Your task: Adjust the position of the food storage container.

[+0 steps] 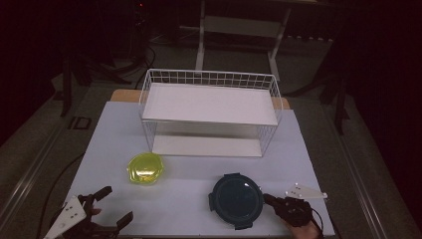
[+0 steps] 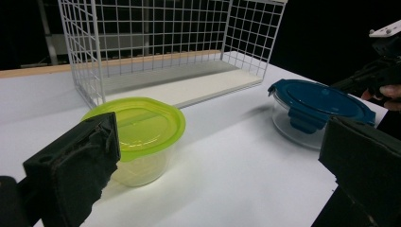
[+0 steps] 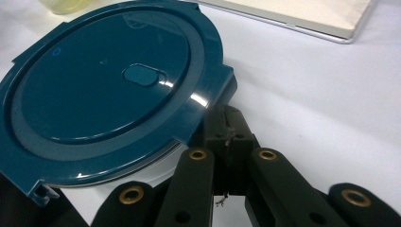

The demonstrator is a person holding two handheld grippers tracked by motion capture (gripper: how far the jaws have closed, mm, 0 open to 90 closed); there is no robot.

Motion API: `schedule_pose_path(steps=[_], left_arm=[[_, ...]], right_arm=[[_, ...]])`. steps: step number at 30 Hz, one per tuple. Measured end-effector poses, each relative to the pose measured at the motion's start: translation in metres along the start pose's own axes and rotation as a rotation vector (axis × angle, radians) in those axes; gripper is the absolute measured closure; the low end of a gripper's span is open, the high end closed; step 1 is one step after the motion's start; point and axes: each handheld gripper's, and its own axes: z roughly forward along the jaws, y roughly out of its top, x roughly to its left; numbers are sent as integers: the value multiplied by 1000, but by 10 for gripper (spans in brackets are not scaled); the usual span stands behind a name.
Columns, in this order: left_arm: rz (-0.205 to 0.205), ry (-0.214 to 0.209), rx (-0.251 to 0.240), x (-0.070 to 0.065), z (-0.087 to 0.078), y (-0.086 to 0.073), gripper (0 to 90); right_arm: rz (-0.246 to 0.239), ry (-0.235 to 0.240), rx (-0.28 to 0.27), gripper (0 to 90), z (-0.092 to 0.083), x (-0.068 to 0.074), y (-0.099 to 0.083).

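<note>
A round container with a dark blue clip lid (image 1: pixel 236 199) (image 2: pixel 317 101) (image 3: pixel 108 85) stands near the table's front right. My right gripper (image 1: pixel 266 198) (image 3: pixel 228 125) is shut, and its tips lie against the lid's right rim, just under the edge. Nothing shows between its jaws. A clear tub with a yellow-green lid (image 1: pixel 145 168) (image 2: pixel 142 125) stands at the front left. My left gripper (image 1: pixel 118 204) (image 2: pixel 217 165) hangs open at the front left corner, short of the tub, jaws wide apart and holding nothing.
A white wire rack (image 1: pixel 209 74) (image 2: pixel 165 42) with two white shelves stands at the back middle of the pale table (image 1: pixel 184 174), its open side towards me. The right gripper (image 2: pixel 373 78) appears at the far right of the left gripper view.
</note>
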Motion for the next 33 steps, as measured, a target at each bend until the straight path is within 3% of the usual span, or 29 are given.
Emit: schedule_pose_path(steps=[9,33], left_arm=[[0,-5,6,0,1,0,0],[17,-22,21,-2,4,0,0]], right_arm=[[14,39,0,900,5,6,1],[-34,75,19,900,21,22,11]])
